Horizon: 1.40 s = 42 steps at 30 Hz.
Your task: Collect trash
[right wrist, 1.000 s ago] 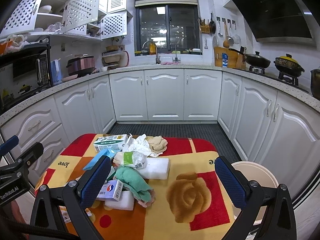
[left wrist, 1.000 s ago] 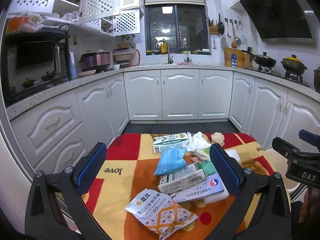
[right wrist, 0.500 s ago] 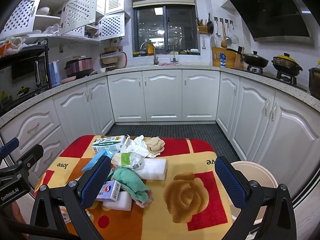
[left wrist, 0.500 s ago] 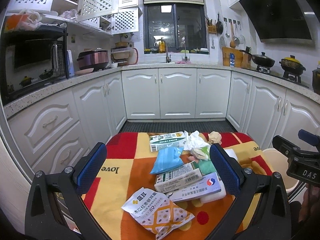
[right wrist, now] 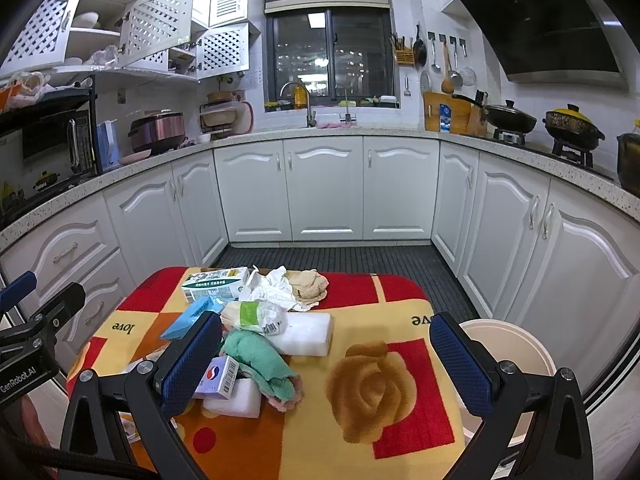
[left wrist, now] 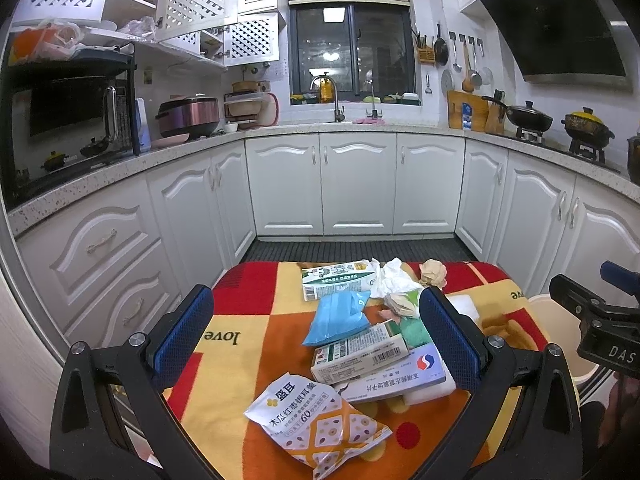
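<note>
Both grippers above trash pile, fingers wide, nothing held.
L gripper point(left wrist: 316, 328) over boxes point(left wrist: 360, 350) & snack bag point(left wrist: 316, 416); R gripper point(right wrist: 326, 354) over table point(right wrist: 372, 384) near green cloth point(right wrist: 260, 360); bin point(right wrist: 508, 344) at right edge.

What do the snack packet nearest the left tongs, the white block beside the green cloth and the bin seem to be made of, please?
Snack packet: likely glossy plastic film, given its sheen and creases. White block: seemingly foam or sponge, matte with soft rounded edges. Green cloth: apparently soft fabric, limp and folded. Bin: probably smooth cream plastic, with a thin, even rim.
</note>
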Tool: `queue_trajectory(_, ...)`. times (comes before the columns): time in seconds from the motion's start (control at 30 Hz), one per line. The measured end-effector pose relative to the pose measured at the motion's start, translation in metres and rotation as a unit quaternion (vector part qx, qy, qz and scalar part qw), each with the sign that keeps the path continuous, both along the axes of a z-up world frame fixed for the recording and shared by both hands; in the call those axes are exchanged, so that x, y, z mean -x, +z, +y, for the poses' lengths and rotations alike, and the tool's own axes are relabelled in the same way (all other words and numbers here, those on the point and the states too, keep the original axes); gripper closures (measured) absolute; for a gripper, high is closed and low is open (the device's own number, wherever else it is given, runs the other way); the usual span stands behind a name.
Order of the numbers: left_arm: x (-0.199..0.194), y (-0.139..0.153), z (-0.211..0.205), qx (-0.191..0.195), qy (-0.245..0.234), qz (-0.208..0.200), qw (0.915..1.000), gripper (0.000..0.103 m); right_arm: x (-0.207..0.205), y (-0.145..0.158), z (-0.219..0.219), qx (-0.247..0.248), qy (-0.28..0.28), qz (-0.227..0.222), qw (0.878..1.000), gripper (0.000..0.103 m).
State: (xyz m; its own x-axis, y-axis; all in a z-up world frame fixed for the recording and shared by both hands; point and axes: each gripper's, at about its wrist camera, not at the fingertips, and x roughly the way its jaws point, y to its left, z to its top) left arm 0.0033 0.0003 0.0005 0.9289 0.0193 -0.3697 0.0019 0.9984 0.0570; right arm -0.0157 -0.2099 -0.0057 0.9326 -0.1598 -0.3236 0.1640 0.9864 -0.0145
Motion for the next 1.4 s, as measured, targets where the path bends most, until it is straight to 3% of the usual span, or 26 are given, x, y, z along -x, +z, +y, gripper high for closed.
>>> queue_trajectory(1.4,-0.009,0.004,-0.005,0.013,0.002,-0.001,0.9999,0.001,-0.002,0.001,-0.004,0.01,-0.008,0.01,1.0,0.0)
